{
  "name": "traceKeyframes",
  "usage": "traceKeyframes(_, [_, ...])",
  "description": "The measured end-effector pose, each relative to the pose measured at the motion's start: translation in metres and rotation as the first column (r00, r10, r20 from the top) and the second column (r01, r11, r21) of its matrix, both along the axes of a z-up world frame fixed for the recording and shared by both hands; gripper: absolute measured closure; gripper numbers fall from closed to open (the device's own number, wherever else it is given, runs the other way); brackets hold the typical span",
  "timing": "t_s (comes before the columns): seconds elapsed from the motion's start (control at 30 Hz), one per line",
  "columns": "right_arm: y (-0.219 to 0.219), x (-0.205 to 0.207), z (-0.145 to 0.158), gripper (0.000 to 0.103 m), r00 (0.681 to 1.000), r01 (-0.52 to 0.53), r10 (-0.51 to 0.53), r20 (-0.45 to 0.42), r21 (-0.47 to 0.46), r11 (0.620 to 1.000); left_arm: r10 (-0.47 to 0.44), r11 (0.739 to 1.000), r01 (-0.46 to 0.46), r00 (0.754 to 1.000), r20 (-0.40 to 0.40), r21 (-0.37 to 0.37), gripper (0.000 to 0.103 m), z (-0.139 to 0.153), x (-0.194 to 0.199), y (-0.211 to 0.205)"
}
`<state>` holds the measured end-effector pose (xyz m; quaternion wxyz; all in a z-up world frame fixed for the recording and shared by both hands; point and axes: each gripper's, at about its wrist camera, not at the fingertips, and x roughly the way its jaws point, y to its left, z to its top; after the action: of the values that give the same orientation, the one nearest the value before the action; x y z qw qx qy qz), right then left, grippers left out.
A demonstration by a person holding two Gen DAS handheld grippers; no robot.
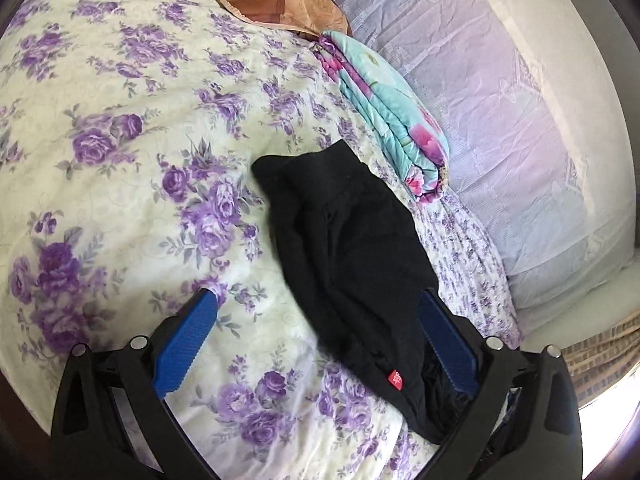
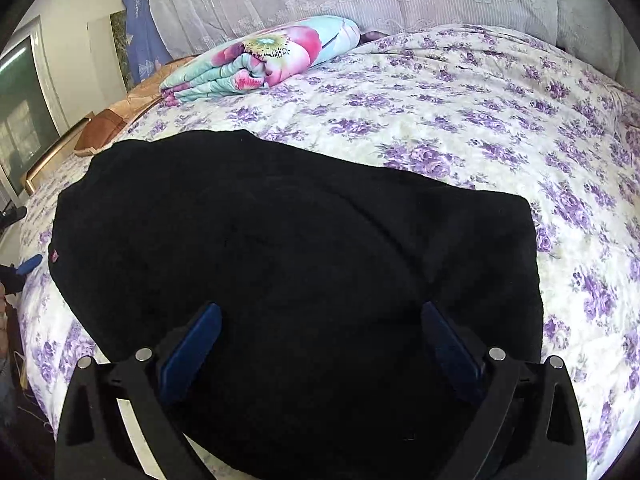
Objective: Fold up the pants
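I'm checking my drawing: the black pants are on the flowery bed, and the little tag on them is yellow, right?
Not quite. The tag on the black pants is red, not yellow, as the left wrist view shows. The pants do lie on the flowery bed.

I see bright daylight in both views, soft and without hard shadows. The black pants [image 2: 296, 248] are so dark that the folds almost disappear. Glare washes out the lower right corner in the left view. The fisheye bends the edges strongly, with dark vignette.
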<state>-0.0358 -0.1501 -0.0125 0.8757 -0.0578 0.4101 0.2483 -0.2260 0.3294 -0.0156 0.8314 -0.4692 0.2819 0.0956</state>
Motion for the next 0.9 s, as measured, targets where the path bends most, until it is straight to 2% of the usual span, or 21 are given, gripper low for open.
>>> traceKeyframes(0.07, [0.000,0.002,-0.001,0.003,1.000,-0.001,0.001,0.001,-0.001,1.000,0.010,1.000,-0.010,1.000,-0.014,0.005,0.005,0.001,0.006,0.003])
traceKeyframes(0.27, [-0.003,0.003,-0.002,0.003,1.000,-0.002,0.002,-0.008,0.028,1.000,-0.038,0.997,0.043,0.996,-0.084,0.070,0.007,0.003,0.051,0.012])
traceKeyframes(0.33, [-0.003,0.003,-0.002,0.003,1.000,-0.001,0.001,-0.010,0.032,0.999,-0.057,0.994,0.066,0.994,-0.098,0.089,0.023,0.003,0.064,0.014])
traceKeyframes(0.37, [-0.003,0.003,-0.002,0.003,1.000,0.000,0.001,-0.009,0.029,1.000,-0.067,0.993,0.076,0.992,-0.105,0.085,0.037,0.001,0.069,0.016])
traceKeyframes(0.4, [-0.003,0.003,-0.002,0.003,1.000,0.000,0.000,-0.009,0.028,1.000,-0.068,0.994,0.077,0.991,-0.117,0.076,0.045,-0.003,0.073,0.019])
traceKeyframes(0.43, [-0.003,0.003,-0.001,0.003,1.000,-0.001,0.001,-0.009,0.027,1.000,-0.059,0.995,0.067,0.990,-0.125,0.067,0.048,-0.007,0.075,0.022])
traceKeyframes(0.5, [-0.003,0.003,-0.001,0.003,1.000,-0.001,0.001,-0.010,0.026,1.000,-0.052,0.996,0.060,0.990,-0.127,0.060,0.064,-0.011,0.075,0.026])
traceKeyframes(0.53, [-0.004,0.003,-0.001,0.003,1.000,-0.001,0.001,-0.010,0.027,1.000,-0.051,0.997,0.058,0.992,-0.120,0.059,0.067,-0.012,0.072,0.028])
traceKeyframes(0.57, [-0.003,0.003,-0.001,0.003,1.000,-0.001,0.001,-0.010,0.026,1.000,-0.054,0.997,0.058,0.994,-0.100,0.046,0.077,-0.012,0.070,0.030])
traceKeyframes(0.6, [-0.003,0.003,-0.001,0.003,1.000,0.000,0.000,-0.010,0.027,1.000,-0.060,0.998,0.062,0.996,-0.072,0.026,0.082,-0.012,0.067,0.033])
traceKeyframes(0.63, [-0.005,0.003,-0.001,0.003,1.000,0.002,-0.001,-0.009,0.036,0.999,-0.062,0.998,0.062,0.997,-0.042,0.006,0.084,-0.011,0.064,0.035])
traceKeyframes(0.7, [-0.013,0.003,0.002,0.004,1.000,0.020,-0.020,-0.006,0.089,0.996,-0.060,0.998,0.060,0.998,-0.023,0.015,0.086,-0.005,0.062,0.032])
traceKeyframes(0.8, [-0.033,0.004,0.008,0.004,0.995,0.092,-0.095,0.009,0.181,0.979,-0.076,0.991,0.075,0.997,0.000,0.114,0.087,0.021,0.059,0.013])
traceKeyframes(0.87, [-0.034,0.011,0.002,0.003,0.993,0.115,-0.111,-0.035,0.163,0.980,-0.097,0.978,0.091,0.995,0.019,0.190,0.087,0.044,0.059,-0.004])
traceKeyframes(0.9, [-0.027,0.014,-0.002,0.003,0.993,0.111,-0.107,-0.047,0.115,0.987,-0.109,0.970,0.100,0.994,0.027,0.222,0.087,0.054,0.059,-0.013])
